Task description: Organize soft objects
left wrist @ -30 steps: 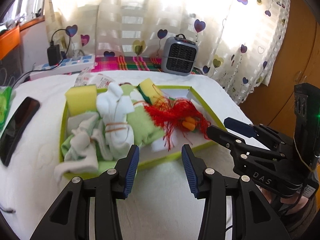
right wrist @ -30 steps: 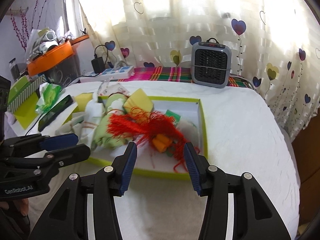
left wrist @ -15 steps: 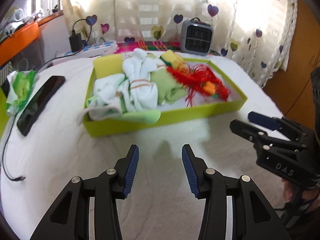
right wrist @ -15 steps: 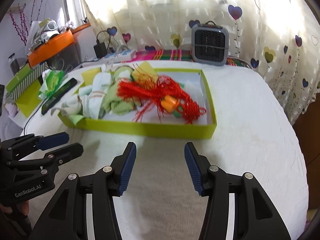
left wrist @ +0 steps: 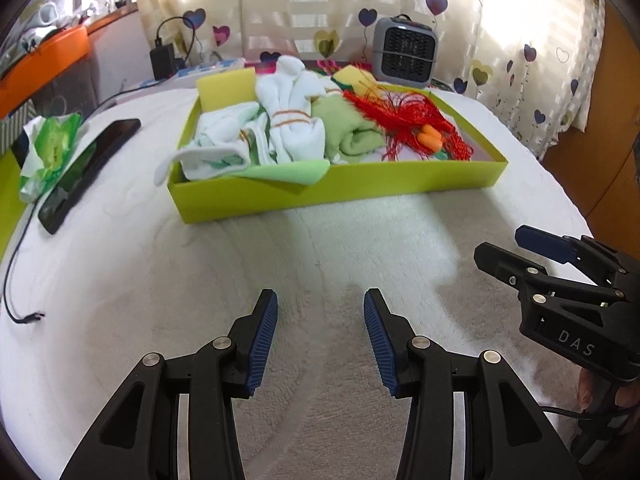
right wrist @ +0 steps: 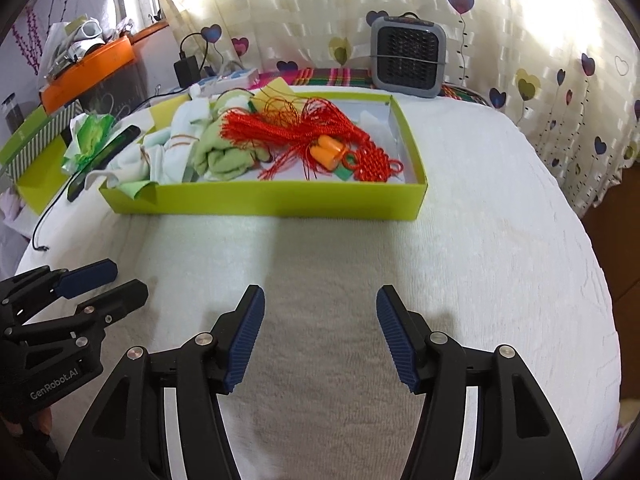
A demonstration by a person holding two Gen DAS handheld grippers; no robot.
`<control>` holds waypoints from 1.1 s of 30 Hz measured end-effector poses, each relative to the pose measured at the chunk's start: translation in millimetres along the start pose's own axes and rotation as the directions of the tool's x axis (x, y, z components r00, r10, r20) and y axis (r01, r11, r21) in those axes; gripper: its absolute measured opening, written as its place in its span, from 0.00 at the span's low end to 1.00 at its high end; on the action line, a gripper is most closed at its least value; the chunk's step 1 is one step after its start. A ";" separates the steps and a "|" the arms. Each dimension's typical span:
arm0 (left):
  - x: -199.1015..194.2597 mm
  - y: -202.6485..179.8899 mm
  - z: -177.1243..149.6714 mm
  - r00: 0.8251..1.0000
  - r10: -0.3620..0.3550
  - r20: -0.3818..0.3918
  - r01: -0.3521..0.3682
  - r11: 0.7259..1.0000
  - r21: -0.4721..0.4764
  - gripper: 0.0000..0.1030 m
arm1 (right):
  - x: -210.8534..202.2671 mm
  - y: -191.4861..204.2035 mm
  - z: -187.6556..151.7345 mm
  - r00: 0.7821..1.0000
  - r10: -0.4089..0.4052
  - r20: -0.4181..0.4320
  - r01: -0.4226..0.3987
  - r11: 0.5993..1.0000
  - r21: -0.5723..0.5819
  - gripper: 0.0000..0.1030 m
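Note:
A lime-green box (left wrist: 340,192) (right wrist: 280,202) sits on the white blanket and holds white socks (left wrist: 292,120), green cloths (left wrist: 352,132) (right wrist: 220,156), yellow sponges (left wrist: 226,88) and a red tassel knot with orange beads (left wrist: 416,124) (right wrist: 320,140). My left gripper (left wrist: 320,328) hangs open over bare blanket, well short of the box. My right gripper (right wrist: 320,328) is beside it, its jaws opening with nothing between them. Each gripper shows at the edge of the other's view: the right gripper (left wrist: 516,252) and the left gripper (right wrist: 112,284).
A grey heater (right wrist: 408,56) stands behind the box. A black phone (left wrist: 88,168) and a green-white packet (left wrist: 48,152) lie left of it, with a cable (left wrist: 16,264) trailing forward. An orange shelf (right wrist: 88,72) and a power strip (right wrist: 232,78) are at the back left.
Both grippers pulled back from over the box toward me; the box now lies farther off with blanket in between. The right jaws have spread wider.

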State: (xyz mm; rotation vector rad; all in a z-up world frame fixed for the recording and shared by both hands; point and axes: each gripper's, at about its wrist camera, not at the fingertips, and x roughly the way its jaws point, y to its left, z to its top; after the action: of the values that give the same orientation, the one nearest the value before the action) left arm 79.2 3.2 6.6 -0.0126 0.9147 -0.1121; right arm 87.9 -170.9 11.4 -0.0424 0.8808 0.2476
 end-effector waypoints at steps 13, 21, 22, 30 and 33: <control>0.8 -10.6 -6.3 0.997 0.065 0.029 -0.065 0.998 -0.011 0.50 | 1.7 -0.2 -8.0 0.999 -0.030 -0.017 0.030 1.000 0.003 0.63; 0.9 -11.9 -7.3 0.997 0.072 0.034 -0.072 0.997 -0.008 0.51 | 1.8 1.0 -9.6 0.999 -0.048 -0.020 0.048 0.999 -0.002 0.64; 0.9 -11.7 -7.3 0.997 0.072 0.034 -0.072 0.997 -0.008 0.51 | 1.9 1.1 -9.5 0.999 -0.048 -0.020 0.048 0.999 -0.002 0.64; 0.9 -11.9 -7.3 0.997 0.070 0.034 -0.070 0.997 -0.010 0.52 | 1.8 0.7 -10.2 0.998 -0.052 -0.020 0.051 0.999 -0.004 0.64; 1.0 -11.8 -7.3 0.997 0.070 0.034 -0.069 0.998 -0.011 0.52 | 1.8 0.5 -10.1 0.998 -0.051 -0.020 0.051 0.999 -0.004 0.64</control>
State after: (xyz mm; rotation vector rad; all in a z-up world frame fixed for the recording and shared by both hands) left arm 72.9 -8.4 2.0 0.0086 0.8801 -0.0428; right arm 81.3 -171.5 3.6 -0.0703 0.8982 0.2010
